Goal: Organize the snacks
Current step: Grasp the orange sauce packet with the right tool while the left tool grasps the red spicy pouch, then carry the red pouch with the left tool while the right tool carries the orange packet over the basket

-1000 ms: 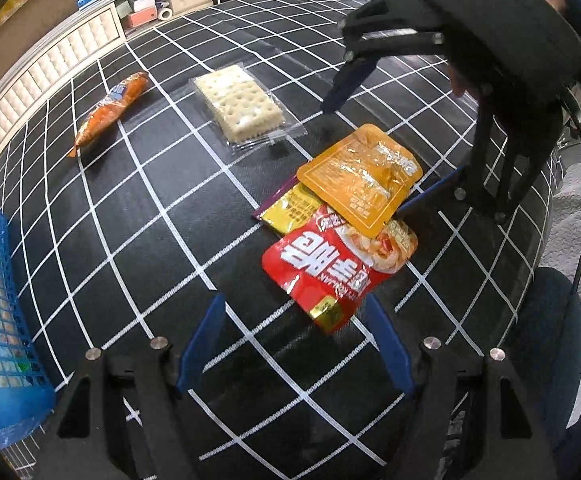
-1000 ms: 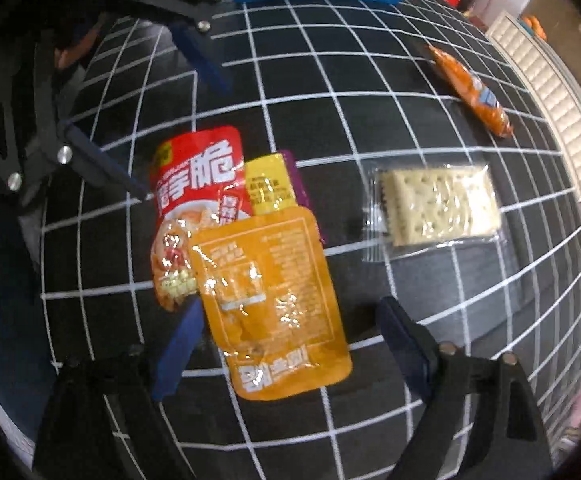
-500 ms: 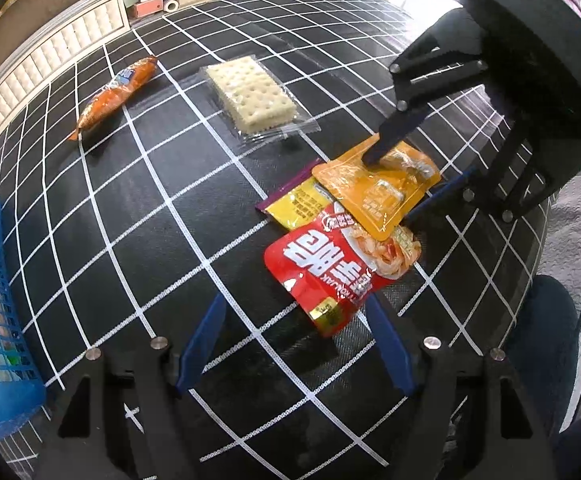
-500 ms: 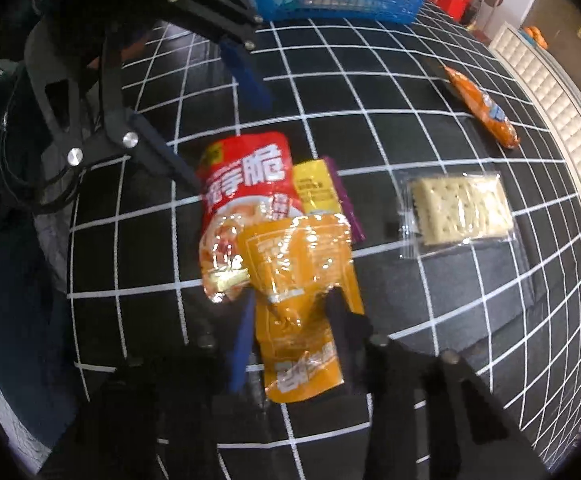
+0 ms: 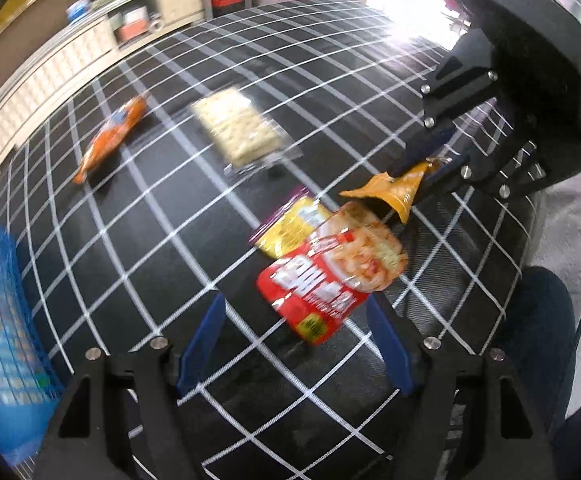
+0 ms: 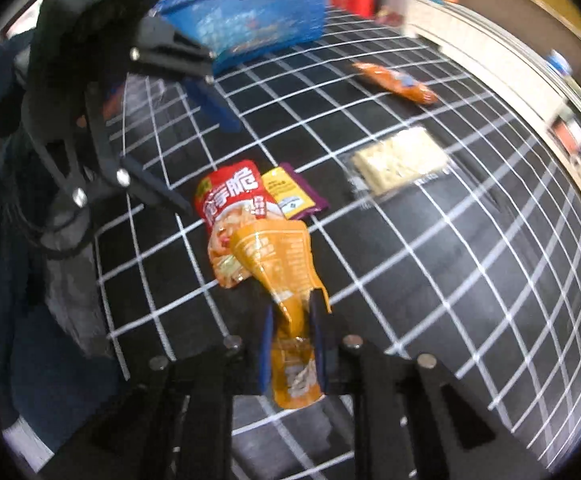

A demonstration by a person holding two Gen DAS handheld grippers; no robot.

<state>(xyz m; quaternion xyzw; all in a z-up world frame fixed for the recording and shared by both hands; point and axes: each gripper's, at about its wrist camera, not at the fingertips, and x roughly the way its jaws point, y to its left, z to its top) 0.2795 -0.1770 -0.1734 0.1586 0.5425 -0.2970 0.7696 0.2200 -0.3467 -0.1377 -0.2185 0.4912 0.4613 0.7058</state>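
- Snacks: the orange pouch point(image 6: 286, 280), flat on the pile a second ago, is now clamped crumpled in the closed right gripper point(image 6: 290, 344) and raised off the red packet point(image 6: 230, 196).
- Left gripper point(image 5: 294, 344) is held open and empty, as before.
- Blue basket point(image 6: 250, 24), at 12 o'clock in the right wrist view, is judged the destination.

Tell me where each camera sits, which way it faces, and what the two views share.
Left wrist: rides the open left gripper, looking steeply down at the red packet; the right gripper lifts the orange pouch.
Right wrist: rides the right gripper, shut on the orange pouch; the left gripper shows opposite, the blue basket beyond.
Shared: red packet, crackers, grid table.
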